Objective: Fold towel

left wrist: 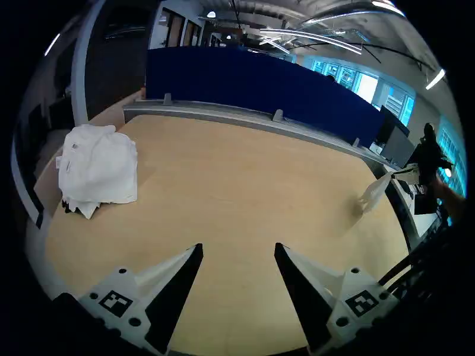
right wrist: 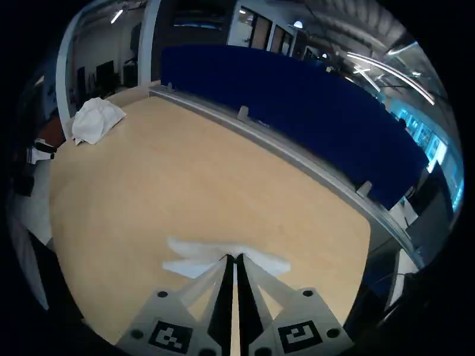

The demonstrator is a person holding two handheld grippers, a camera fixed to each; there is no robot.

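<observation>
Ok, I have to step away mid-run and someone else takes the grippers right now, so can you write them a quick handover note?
Left gripper: open, holding nothing, over the bare wooden table.
Right gripper: fingers closed, pinching a white cloth at their tips, low over the table. Whether the cloth lies on the wood or is lifted cannot be told.
White towel pile: crumpled at the far left corner of the table, apart from both grippers.
Done: no neatly folded towel is visible.
Left: probably spread a towel flat, then fold it.
</observation>
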